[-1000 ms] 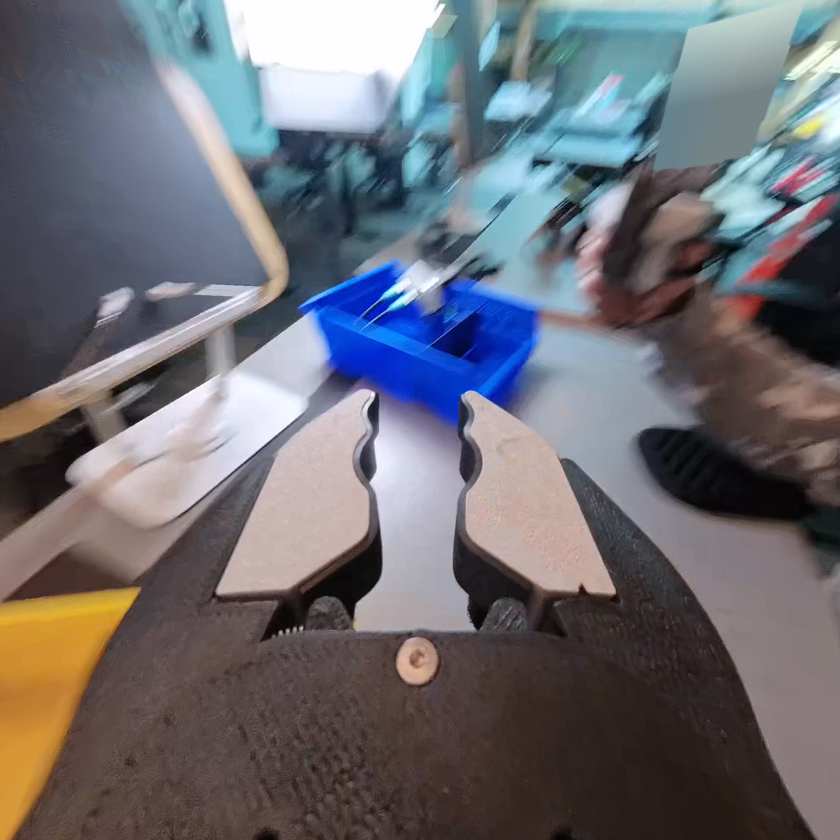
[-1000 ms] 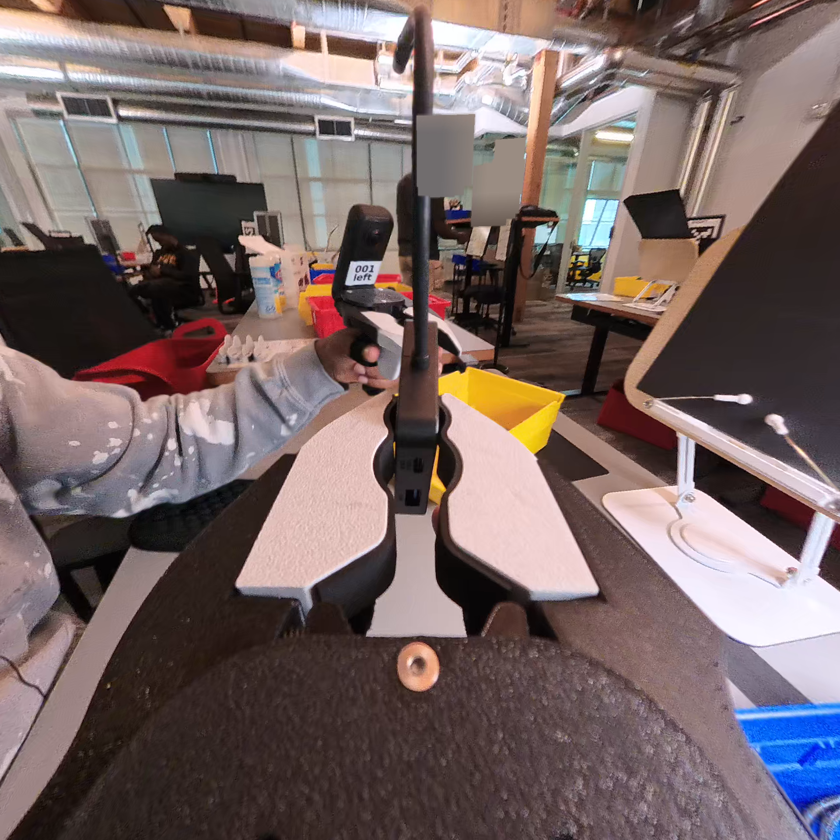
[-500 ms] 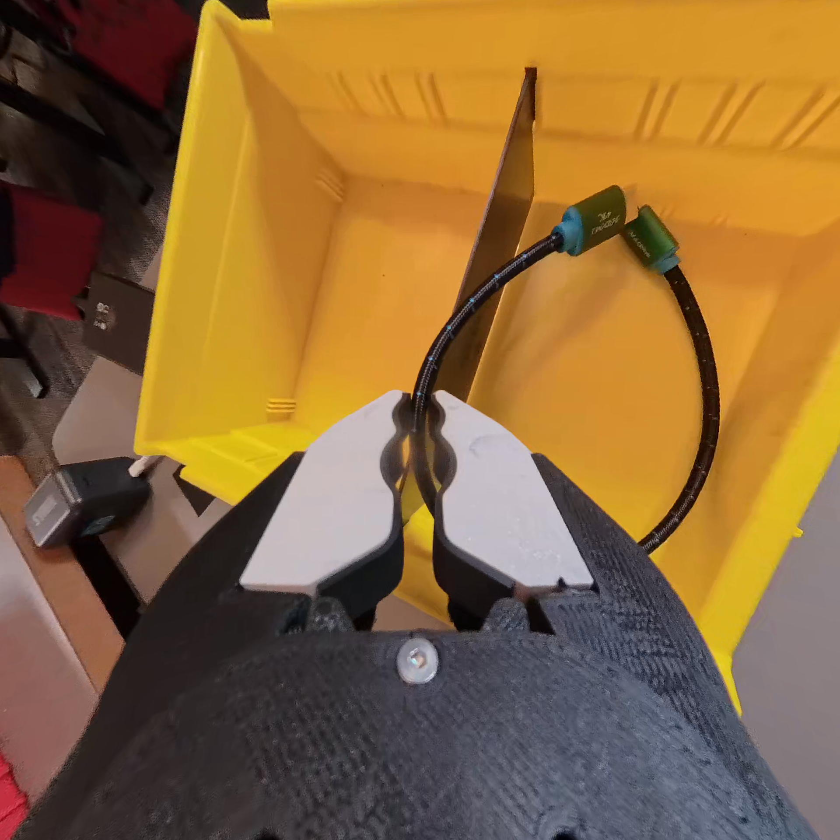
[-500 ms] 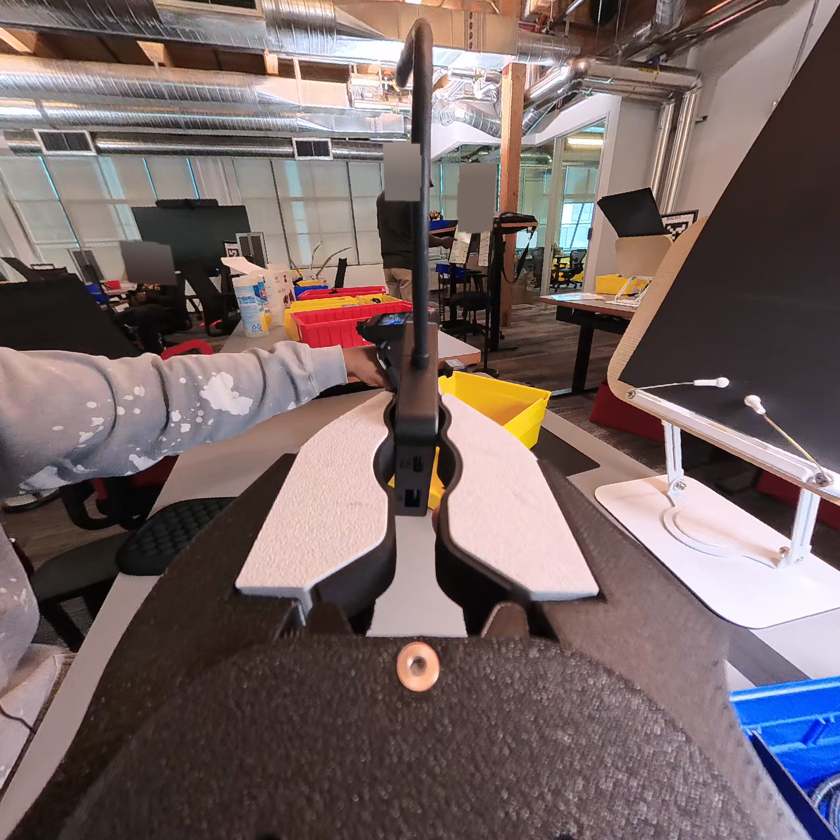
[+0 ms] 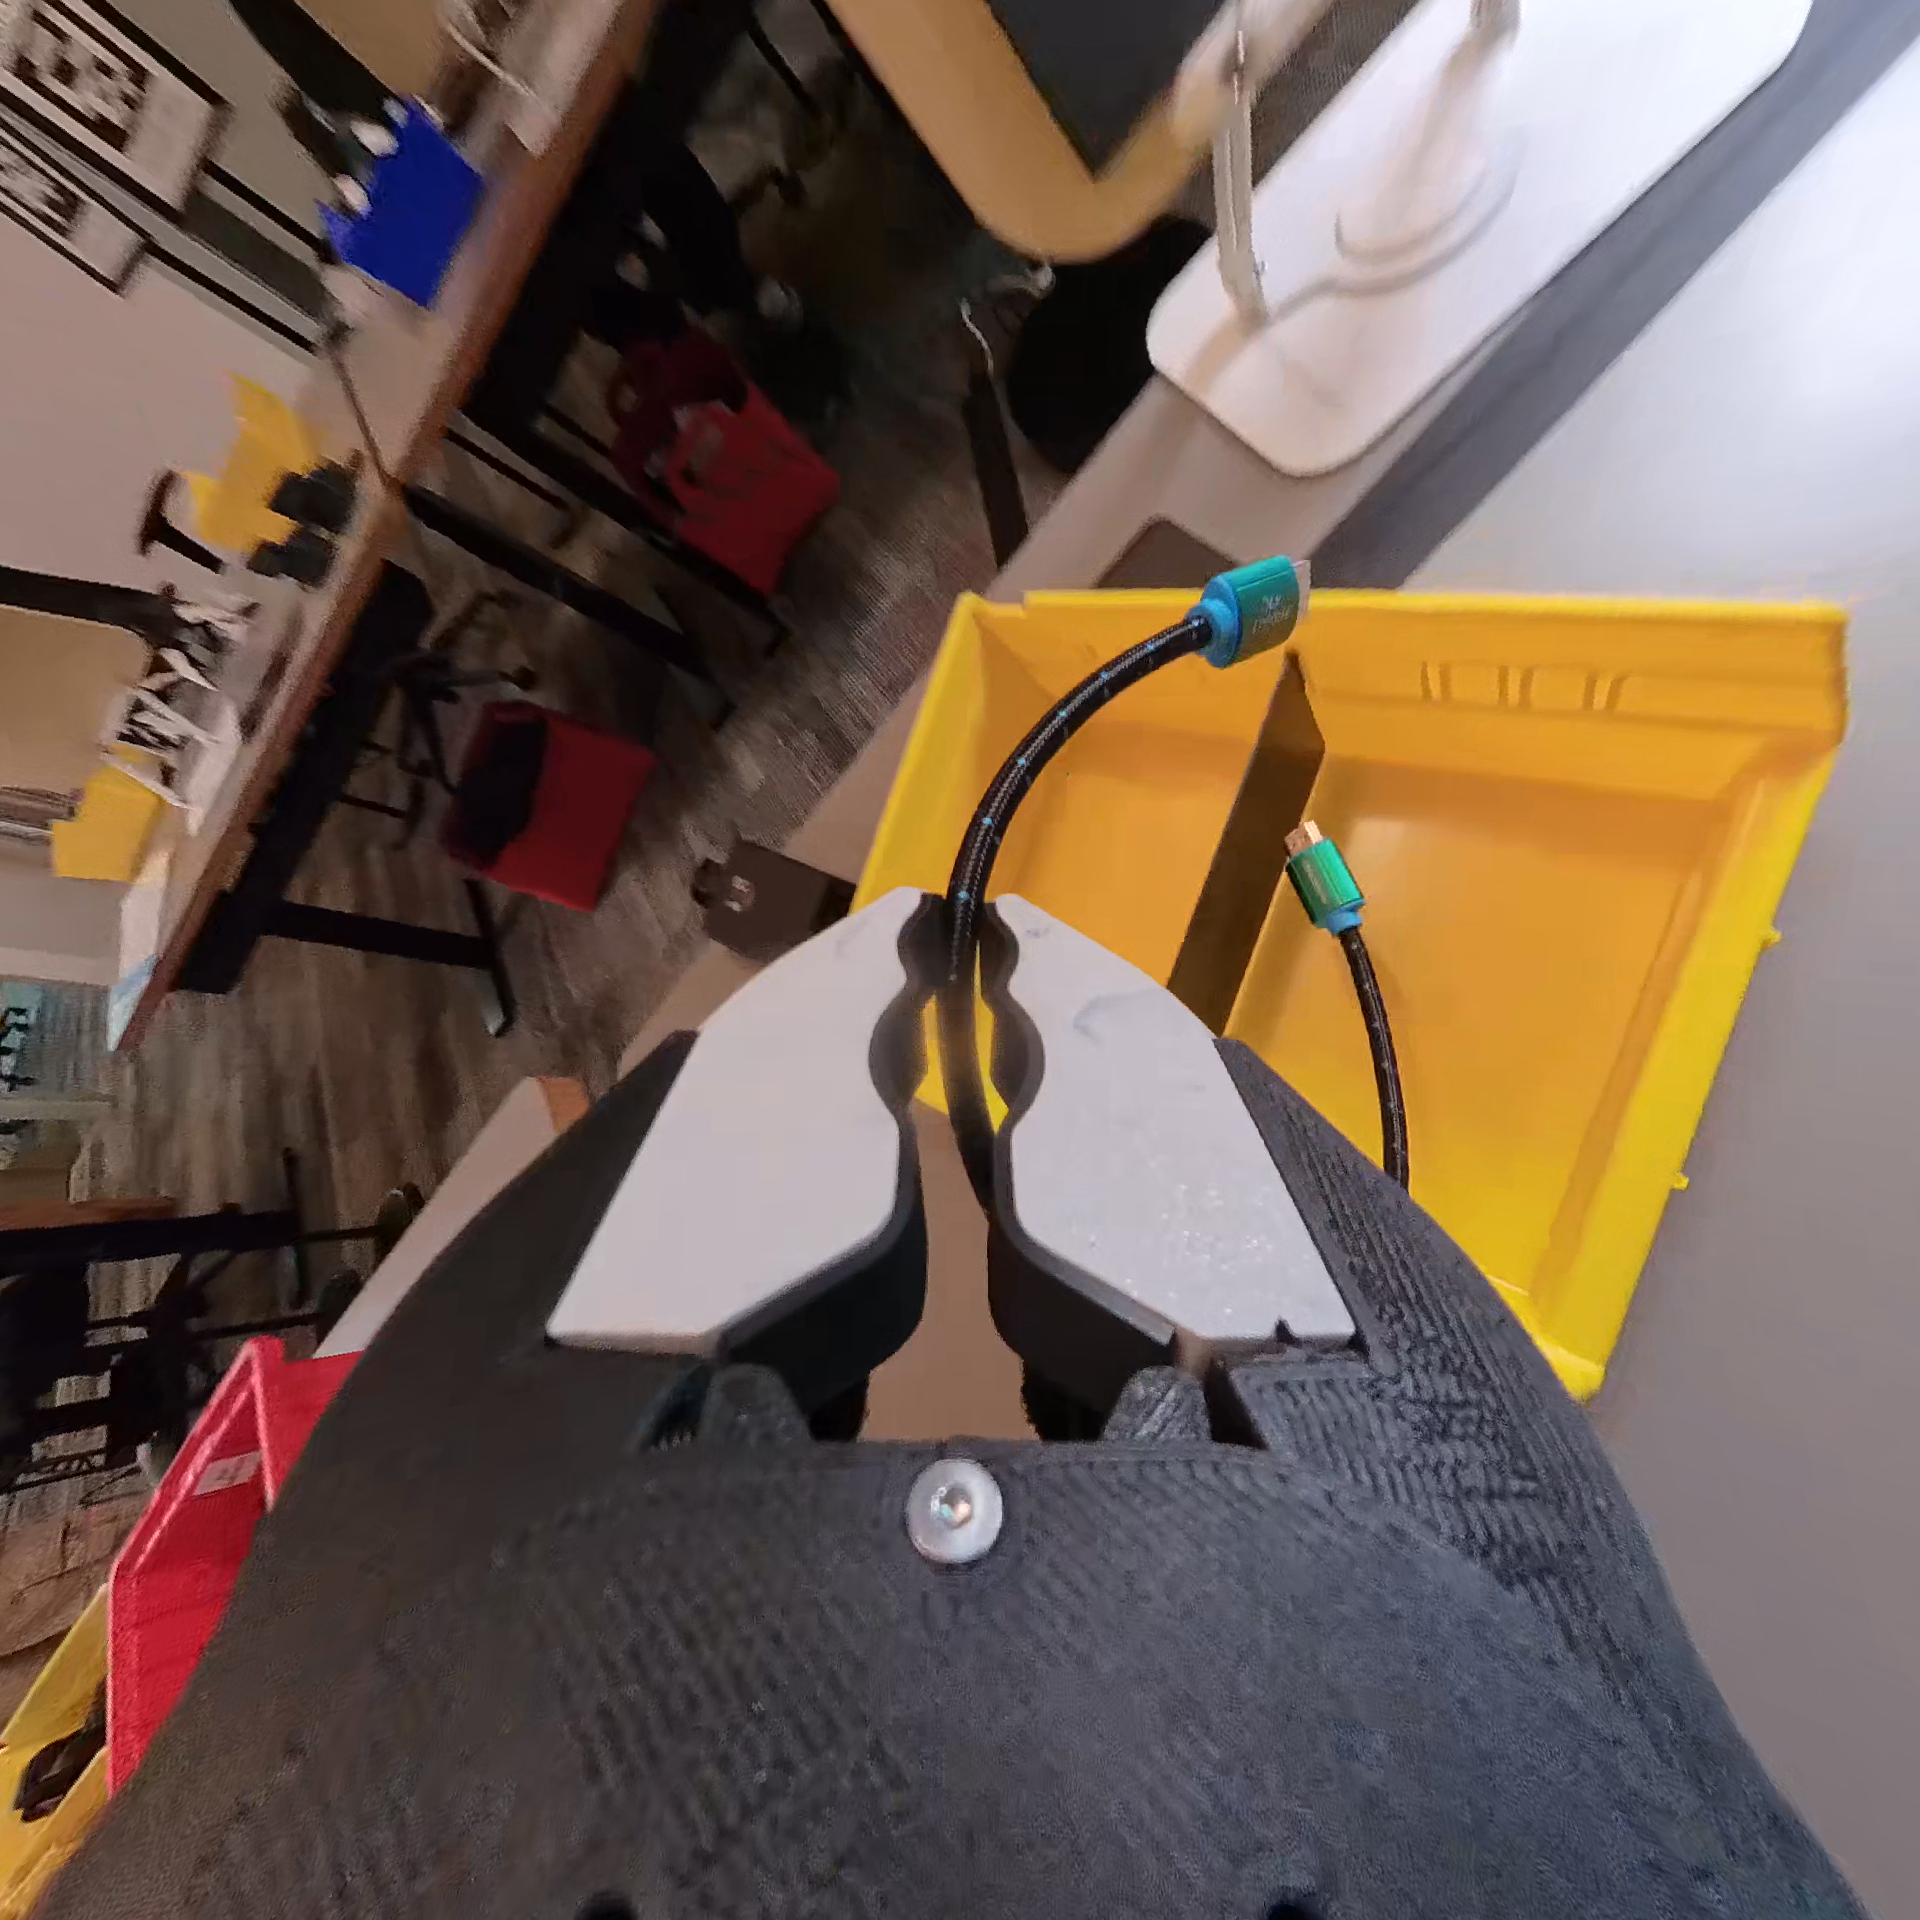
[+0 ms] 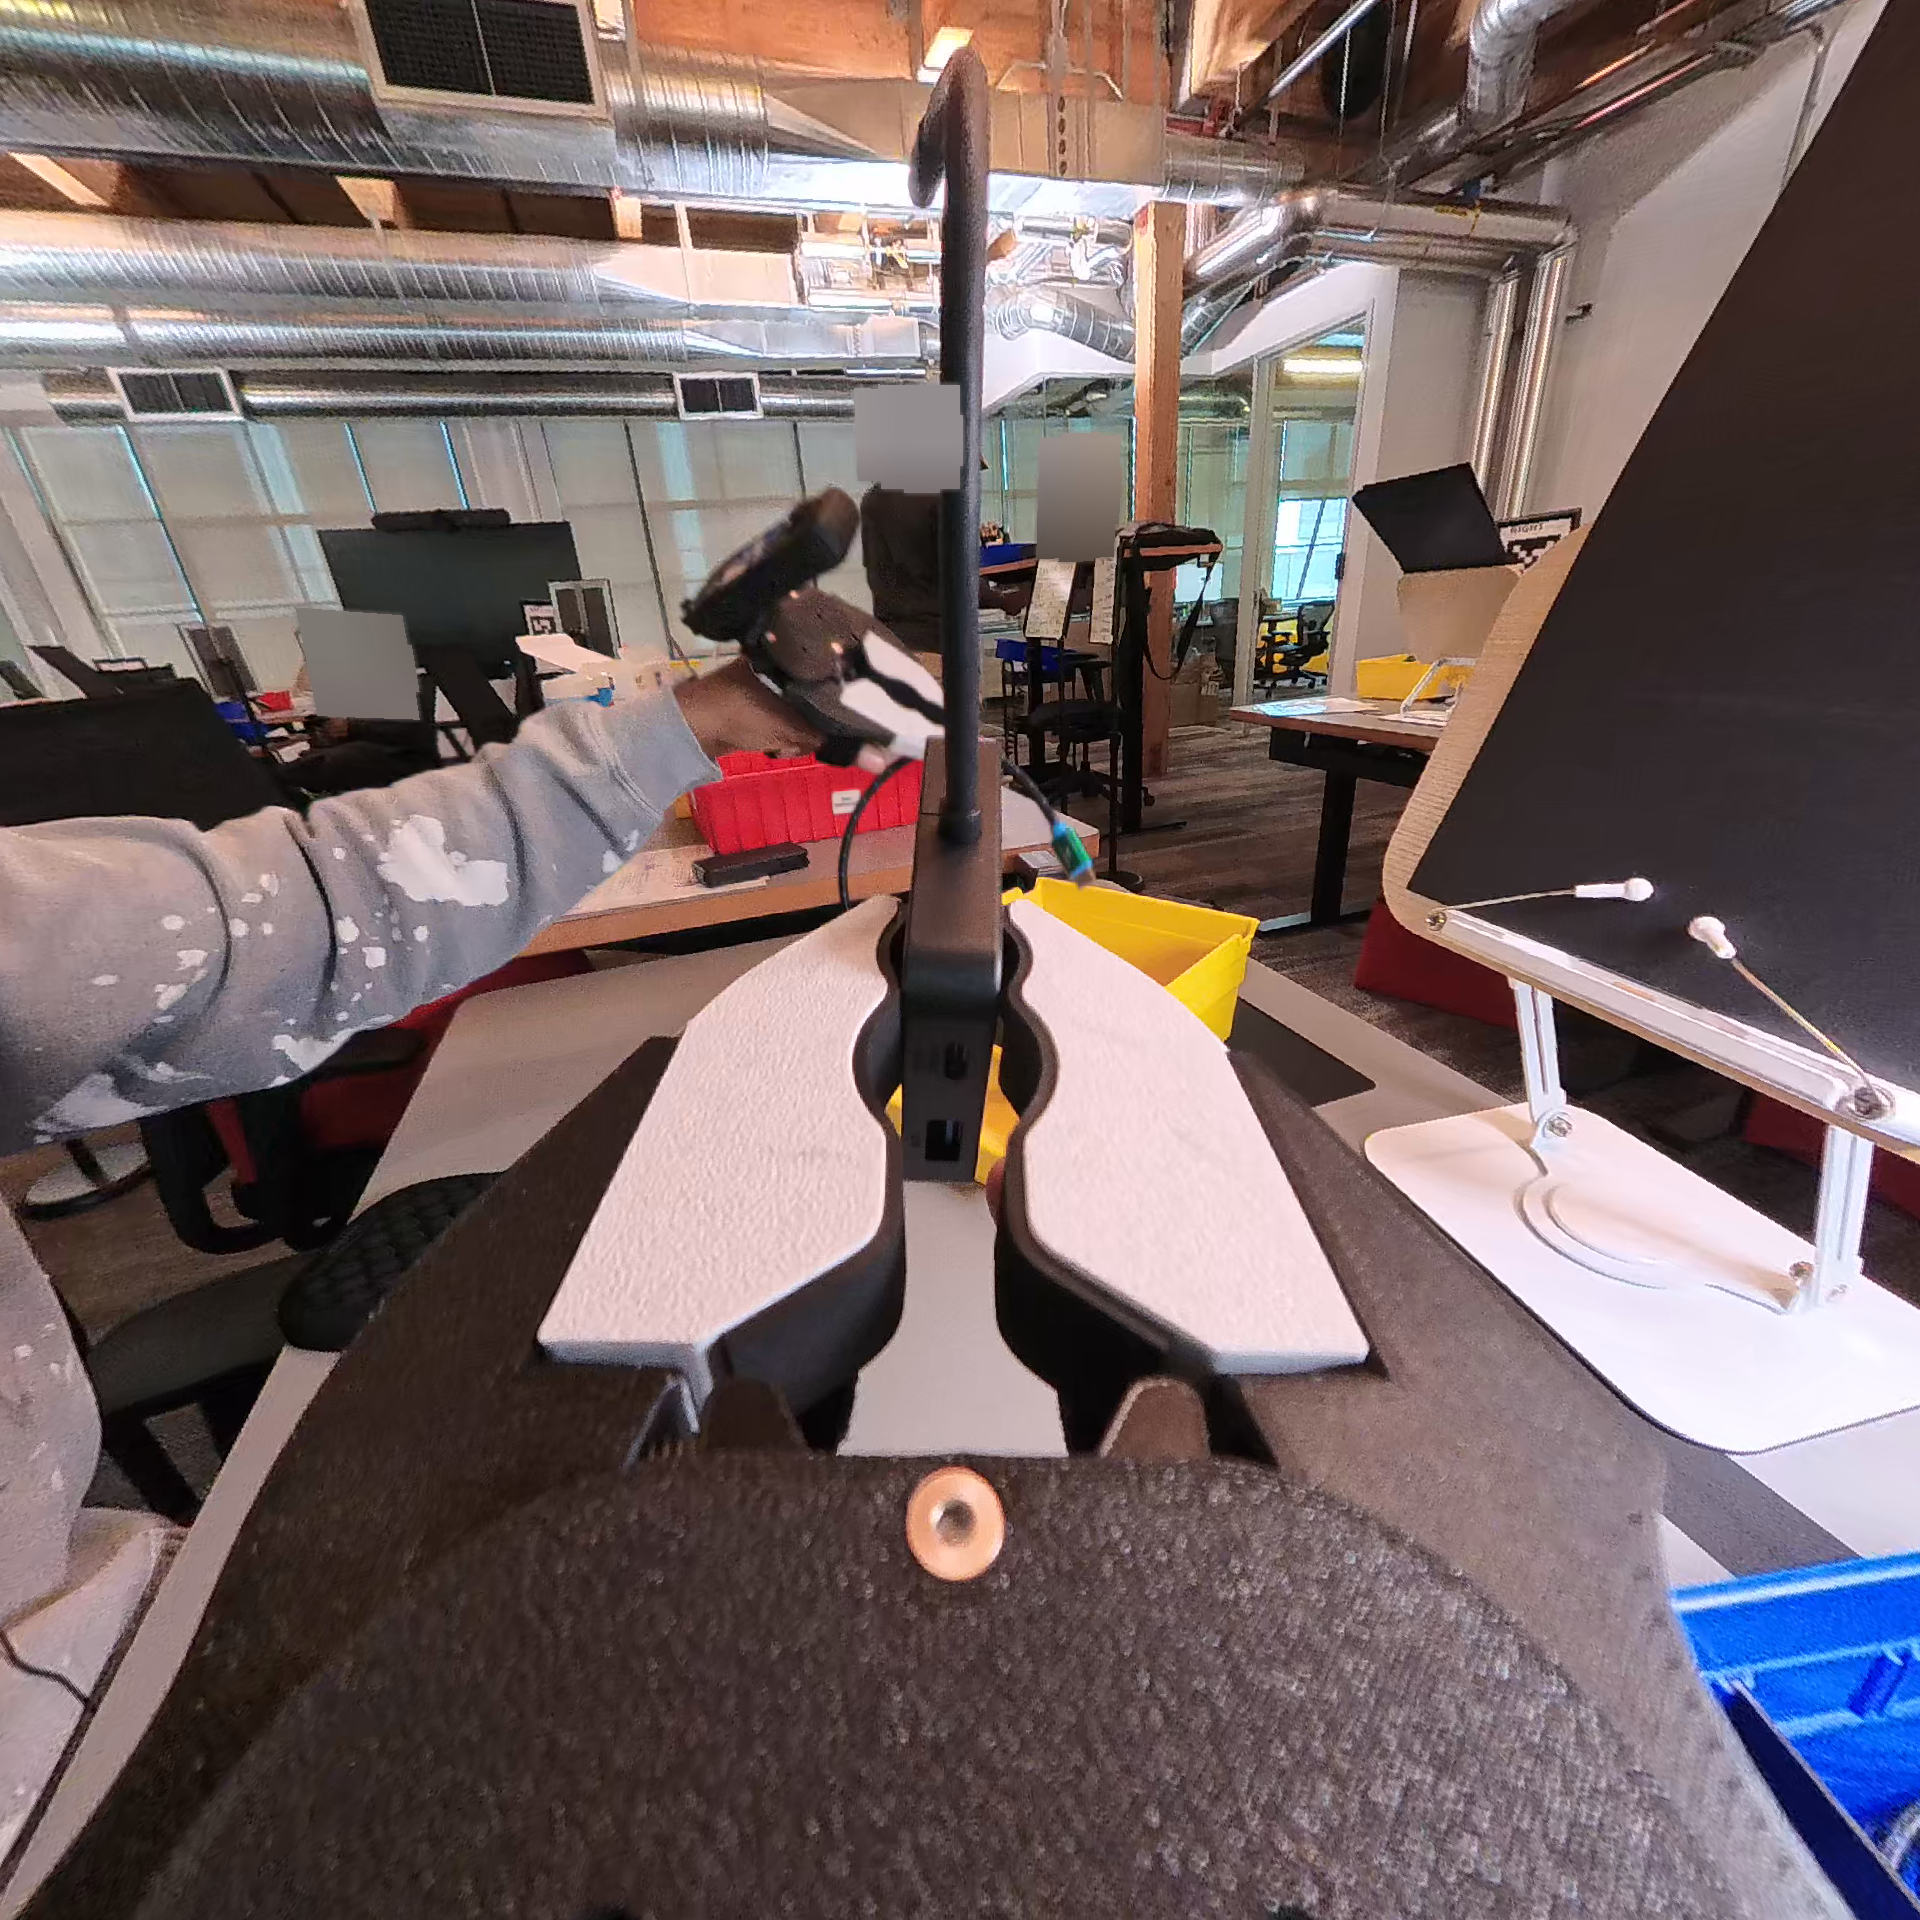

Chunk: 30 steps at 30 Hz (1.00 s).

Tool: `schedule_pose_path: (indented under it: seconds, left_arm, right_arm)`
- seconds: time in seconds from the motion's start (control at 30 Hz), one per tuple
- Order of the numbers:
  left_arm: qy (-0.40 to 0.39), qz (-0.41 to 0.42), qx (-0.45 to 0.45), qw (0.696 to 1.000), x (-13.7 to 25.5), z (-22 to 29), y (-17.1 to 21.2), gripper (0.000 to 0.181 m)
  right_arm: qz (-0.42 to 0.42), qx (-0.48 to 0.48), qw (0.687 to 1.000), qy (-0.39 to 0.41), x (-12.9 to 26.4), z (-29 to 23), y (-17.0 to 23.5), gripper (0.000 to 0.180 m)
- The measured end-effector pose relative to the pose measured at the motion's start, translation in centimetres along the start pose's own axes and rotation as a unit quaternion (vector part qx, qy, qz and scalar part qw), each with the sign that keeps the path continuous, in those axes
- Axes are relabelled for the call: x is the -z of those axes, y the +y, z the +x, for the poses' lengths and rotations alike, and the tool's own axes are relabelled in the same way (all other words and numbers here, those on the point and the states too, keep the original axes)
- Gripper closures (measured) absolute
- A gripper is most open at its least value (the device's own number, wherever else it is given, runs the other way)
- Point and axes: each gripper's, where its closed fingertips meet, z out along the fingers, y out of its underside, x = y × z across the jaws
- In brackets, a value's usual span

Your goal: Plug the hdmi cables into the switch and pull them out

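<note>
My left gripper [image 5: 958, 920] is shut on a black braided HDMI cable [image 5: 1049, 738] and holds it in the air above a yellow bin [image 5: 1507, 935]. One green plug [image 5: 1254, 621] points up and to the right. The other green plug [image 5: 1322, 883] hangs over the bin. My right gripper [image 6: 951, 920] is shut on a black HDMI switch [image 6: 948, 997], held upright, with its black lead [image 6: 961, 436] rising from the top. In the right wrist view the left gripper [image 6: 821, 675] shows farther off, with the cable [image 6: 1044, 821] hanging from it.
The yellow bin [image 6: 1153, 930] has a black divider [image 5: 1252, 831]. A white stand [image 6: 1642, 1247] with a tilted black board [image 6: 1745, 665] stands on the right. A blue bin corner [image 6: 1808, 1683] is at the near right. A person's grey sleeve [image 6: 343, 914] reaches in from the left.
My left gripper has lifted the cable up out of the yellow bin and turned. The right gripper has kept its hold on the switch and barely moved.
</note>
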Motion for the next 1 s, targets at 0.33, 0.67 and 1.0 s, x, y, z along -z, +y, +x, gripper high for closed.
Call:
schedule_pose_path:
  seconds: [0.33,0.67,1.0]
  left_arm:
    - [0.195,0.131,0.137,0.962,5.1,8.6,-5.3,0.173]
    - [0.393,0.144,0.253,0.872,1.0,23.8,-2.8,0.174]
    - [0.495,0.091,0.276,0.818,-1.6,33.1,-0.6,0.173]
  right_arm:
    - [0.005,-0.002,1.000,-0.004,-0.1,-0.5,-0.2,0.166]
    - [0.000,-0.008,1.000,-0.001,-0.1,-0.1,0.2,0.166]
    - [-0.011,-0.011,1.000,0.001,-0.5,0.2,1.1,0.166]
